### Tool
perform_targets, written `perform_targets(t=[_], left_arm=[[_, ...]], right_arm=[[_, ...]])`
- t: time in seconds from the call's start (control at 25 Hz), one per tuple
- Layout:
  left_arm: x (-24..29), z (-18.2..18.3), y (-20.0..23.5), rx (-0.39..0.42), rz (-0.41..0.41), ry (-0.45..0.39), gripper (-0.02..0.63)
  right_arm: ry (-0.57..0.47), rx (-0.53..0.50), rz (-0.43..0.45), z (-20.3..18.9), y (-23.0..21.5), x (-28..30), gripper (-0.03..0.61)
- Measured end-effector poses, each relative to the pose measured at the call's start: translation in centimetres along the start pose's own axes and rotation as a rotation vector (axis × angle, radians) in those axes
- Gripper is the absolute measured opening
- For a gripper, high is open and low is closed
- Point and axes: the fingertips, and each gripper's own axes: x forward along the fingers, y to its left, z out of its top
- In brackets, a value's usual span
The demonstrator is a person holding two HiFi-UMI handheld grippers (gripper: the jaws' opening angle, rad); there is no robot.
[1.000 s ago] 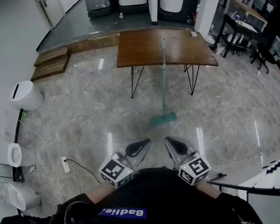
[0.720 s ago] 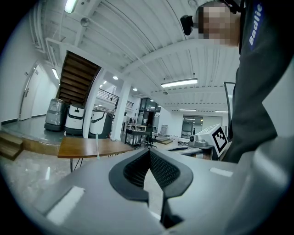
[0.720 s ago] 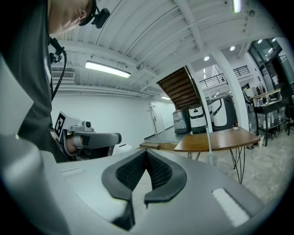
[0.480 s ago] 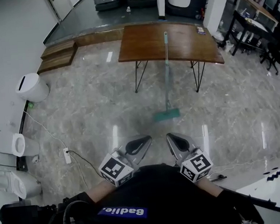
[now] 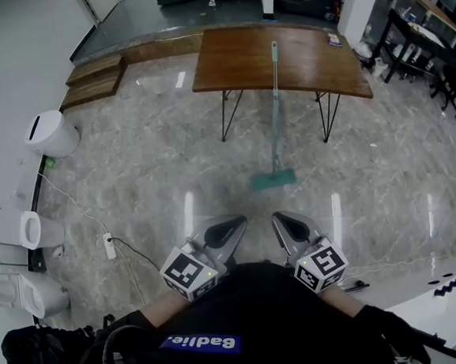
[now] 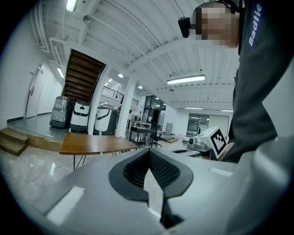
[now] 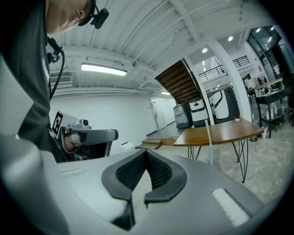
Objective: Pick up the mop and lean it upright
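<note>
The mop [image 5: 274, 118] leans upright against the front edge of the wooden table [image 5: 233, 62], its teal head [image 5: 274, 180] flat on the marble floor. Its pale handle also shows far off in the left gripper view [image 6: 100, 140] and the right gripper view [image 7: 209, 143]. My left gripper [image 5: 226, 233] and right gripper [image 5: 292, 229] hang close to my body, well short of the mop. Both are shut with nothing between their pads [image 6: 158, 167] [image 7: 131, 170]. Neither touches the mop.
A white bin [image 5: 49, 136] stands at the left, with a power strip and cable [image 5: 107, 246] on the floor nearer me. Wooden steps [image 5: 96, 79] lie at the back left. Chairs and desks [image 5: 430, 48] fill the right, and a white board edge [image 5: 451, 280] sits at lower right.
The head view has shifted a little, so the table and mop sit slightly higher and further right in frame. The mop stays leaning on the table. Both grippers hold their pose.
</note>
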Motion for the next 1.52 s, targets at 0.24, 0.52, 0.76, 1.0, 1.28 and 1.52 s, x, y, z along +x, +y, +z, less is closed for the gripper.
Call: perform_targets(t=[0.24, 0.52, 0.76, 1.0, 1.28, 1.52], left_arm=[[1.5, 1.2, 5.5, -0.028, -0.060, -0.022, 0.020], [2.7, 4.0, 13.8, -0.020, -0.155, -0.041, 0.020], [2.9, 5.2, 19.2, -0.023, -0.210, -0.069, 0.020], [4.8, 5.4, 21.2, -0.039, -0.212, -0.062, 0.020], [9.3, 6.3, 24.0, -0.025, -0.125, -0.043, 0.020], [15.4, 9.7, 26.1, 0.027, -0.026, -0.061, 0.020]], right_arm=[[0.018, -0.016, -0.075, 1.3, -1.7, 4.4, 0.005], [0.012, -0.003, -0.190, 4.1, -3.7, 11.7, 0.005], [0.006, -0.012, -0.258, 5.6, -4.5, 16.8, 0.005], [0.023, -0.024, -0.267, 6.4, -6.8, 18.4, 0.005], [0.025, -0.029, -0.203, 7.7, -12.9, 20.8, 0.005], [-0.023, -0.085, -0.104, 12.4, -19.5, 22.9, 0.005]])
